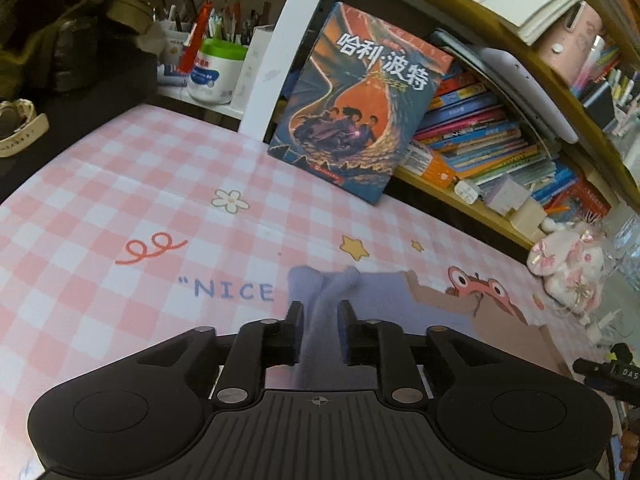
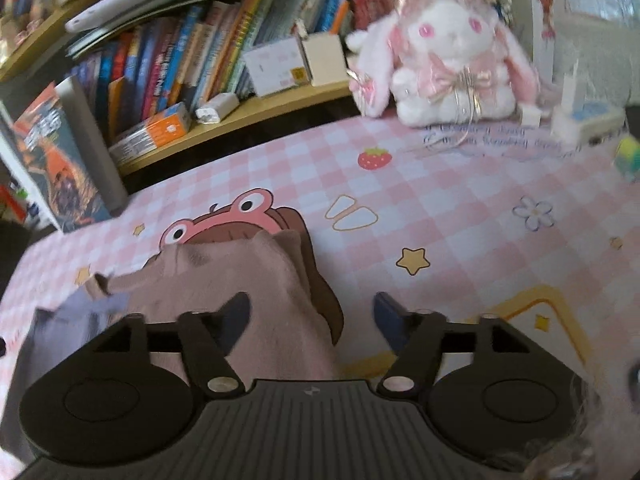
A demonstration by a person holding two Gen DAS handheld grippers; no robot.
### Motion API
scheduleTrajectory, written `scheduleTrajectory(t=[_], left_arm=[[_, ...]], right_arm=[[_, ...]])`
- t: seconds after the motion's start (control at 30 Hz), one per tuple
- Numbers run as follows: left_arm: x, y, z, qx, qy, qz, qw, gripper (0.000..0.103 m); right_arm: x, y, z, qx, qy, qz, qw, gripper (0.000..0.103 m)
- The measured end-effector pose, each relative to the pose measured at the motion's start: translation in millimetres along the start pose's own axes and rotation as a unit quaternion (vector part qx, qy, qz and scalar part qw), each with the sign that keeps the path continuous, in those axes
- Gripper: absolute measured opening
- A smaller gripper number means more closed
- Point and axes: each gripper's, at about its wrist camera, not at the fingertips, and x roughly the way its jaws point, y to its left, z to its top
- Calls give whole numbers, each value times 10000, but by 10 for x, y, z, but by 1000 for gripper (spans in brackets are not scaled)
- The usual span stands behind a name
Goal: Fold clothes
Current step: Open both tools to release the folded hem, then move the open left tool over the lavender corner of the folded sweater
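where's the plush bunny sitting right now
The plush bunny sits at the far right of the pink checked mat, beside the bookshelf end, in the right wrist view.

You cannot see where the purple cloth (image 1: pixel 320 320) ends, because it runs down behind the black body of your left gripper (image 1: pixel 319 312). From your right wrist view, the pinkish-brown cloth (image 2: pixel 240 280) also slips under the right gripper (image 2: pixel 312 312), so its near edge is hidden. That cloth covers most of the frog drawing (image 2: pixel 224 224) on the checked mat (image 2: pixel 460 208). The whole right view is smeared, and the writing on the mat below the plush bunny (image 2: pixel 448 60) is too fuzzy to read. The watch (image 1: pixel 16 128) is cut off by the left edge. The book spines (image 1: pixel 480 132) on the shelf are too small to read.
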Motion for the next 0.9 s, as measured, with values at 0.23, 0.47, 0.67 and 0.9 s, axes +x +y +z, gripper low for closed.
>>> scheduleTrajectory(t=[0.23,0.47,0.67,0.9], left_arm=[[-181,-204,-238,-88,-70,141,9998,29],[-373,-556,-543,-292,-314,514,9978,62],[-498,-903,-843,-338,-375,844,9952,70],[-601,-1266,-1219,-303,-488,1484,9873,79]], right_arm=[[-225,31,-155,-327,-27,-77,9994,86],[-374,-39,-277,-627,119,-43,9980,93],[-519,-91,-420,-1027,68,212,9945,100],[-589,-249,-536,-1415,189,486,9886,102]])
